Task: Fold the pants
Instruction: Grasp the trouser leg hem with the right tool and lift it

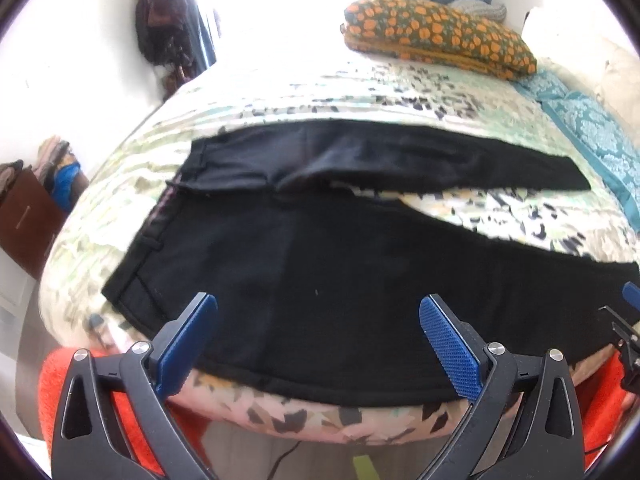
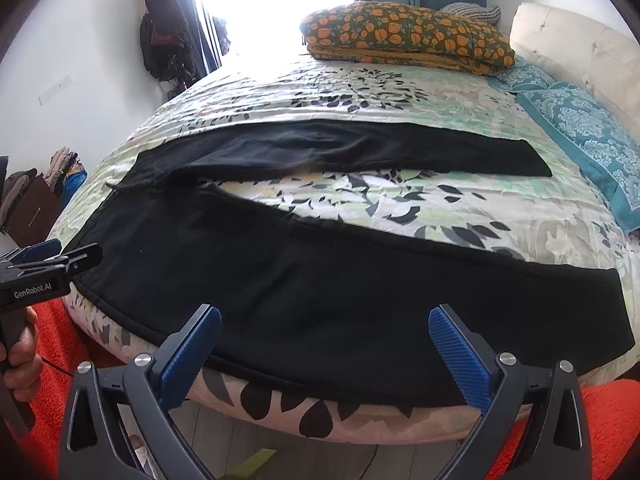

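- Black pants (image 2: pixel 304 280) lie spread on the bed (image 2: pixel 400 204), legs splayed in a V: the waistband sits to your left, the near leg runs along the bed's near edge and the far leg angles away toward the pillows.
- Your left tongs (image 1: pixel 318 340) hang wide, holding nothing, over the near leg close to the waistband end.
- Your right tongs (image 2: pixel 324 350) are just as wide and empty, above the near leg toward its cuff (image 2: pixel 616 312).
- Risk one: the near hem rides right on the mattress edge. Pinch too shallow and you may catch one layer only, or drag the leg off toward the floor.
- Risk two: grab bedspread along with cloth and the fold will likely bunch.
- Risk three: lift the two ends unevenly and the legs probably won't line up.
- Room to move looks generous: open bedspread between the legs and beyond the far leg, with the orange-flowered pillow (image 2: pixel 408 36) and the teal pillows (image 2: pixel 584 136) well apart from the pants.
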Demonstrator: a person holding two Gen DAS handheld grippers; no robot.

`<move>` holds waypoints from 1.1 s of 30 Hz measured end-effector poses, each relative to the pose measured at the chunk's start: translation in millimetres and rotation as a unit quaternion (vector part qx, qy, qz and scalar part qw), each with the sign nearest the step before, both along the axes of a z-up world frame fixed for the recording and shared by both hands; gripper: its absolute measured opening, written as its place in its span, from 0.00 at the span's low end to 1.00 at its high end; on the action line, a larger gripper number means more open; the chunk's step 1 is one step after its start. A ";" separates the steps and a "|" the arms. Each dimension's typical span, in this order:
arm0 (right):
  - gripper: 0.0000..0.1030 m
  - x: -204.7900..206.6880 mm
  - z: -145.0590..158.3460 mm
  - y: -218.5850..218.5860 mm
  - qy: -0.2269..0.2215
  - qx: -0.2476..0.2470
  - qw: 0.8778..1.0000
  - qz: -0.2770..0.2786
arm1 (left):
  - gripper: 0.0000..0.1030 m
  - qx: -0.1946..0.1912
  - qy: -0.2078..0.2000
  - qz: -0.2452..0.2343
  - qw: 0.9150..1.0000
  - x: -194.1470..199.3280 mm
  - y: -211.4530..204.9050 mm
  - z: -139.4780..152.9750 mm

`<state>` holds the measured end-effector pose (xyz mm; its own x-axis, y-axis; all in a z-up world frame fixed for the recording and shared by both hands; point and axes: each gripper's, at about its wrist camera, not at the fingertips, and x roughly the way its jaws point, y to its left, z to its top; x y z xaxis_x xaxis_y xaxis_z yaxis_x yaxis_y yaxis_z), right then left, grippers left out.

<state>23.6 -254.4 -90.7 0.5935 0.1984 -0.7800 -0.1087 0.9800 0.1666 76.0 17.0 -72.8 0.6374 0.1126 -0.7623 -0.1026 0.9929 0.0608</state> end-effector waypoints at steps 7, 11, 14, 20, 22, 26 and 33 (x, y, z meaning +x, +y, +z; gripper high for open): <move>1.00 75.9 17.4 -108.3 -0.027 0.038 0.998 -0.041 | 0.99 -0.023 -0.023 0.027 0.999 70.6 23.3 16.4; 1.00 158.1 -7.0 -215.2 0.009 0.056 0.993 -0.108 | 0.99 -0.046 0.011 0.048 0.998 102.5 26.2 -1.4; 1.00 223.5 -36.8 -294.8 0.040 0.066 0.986 -0.149 | 0.99 -0.055 0.024 0.051 0.997 106.2 17.6 -16.9; 1.00 335.3 -79.5 -379.1 0.106 0.037 0.972 -0.204 | 0.99 -0.025 0.068 0.028 0.997 110.7 -2.6 -44.4; 0.99 365.0 -90.6 -381.3 0.120 0.051 0.974 -0.183 | 0.99 -0.017 0.078 0.024 0.996 115.4 -5.5 -50.3; 0.73 408.2 -118.7 -369.9 0.155 -0.007 0.975 -0.157 | 0.99 -0.015 0.100 0.027 0.995 124.5 -6.5 -60.9; 0.04 411.4 -122.2 -367.9 0.156 0.001 0.975 -0.155 | 0.99 -0.011 0.115 0.017 0.993 131.5 -7.2 -65.7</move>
<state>435.0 -622.2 -213.0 0.3589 0.0487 -0.9321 0.2498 0.9572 0.1462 207.5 9.7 -138.5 0.4420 0.1121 -0.8900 -0.1214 0.9905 0.0645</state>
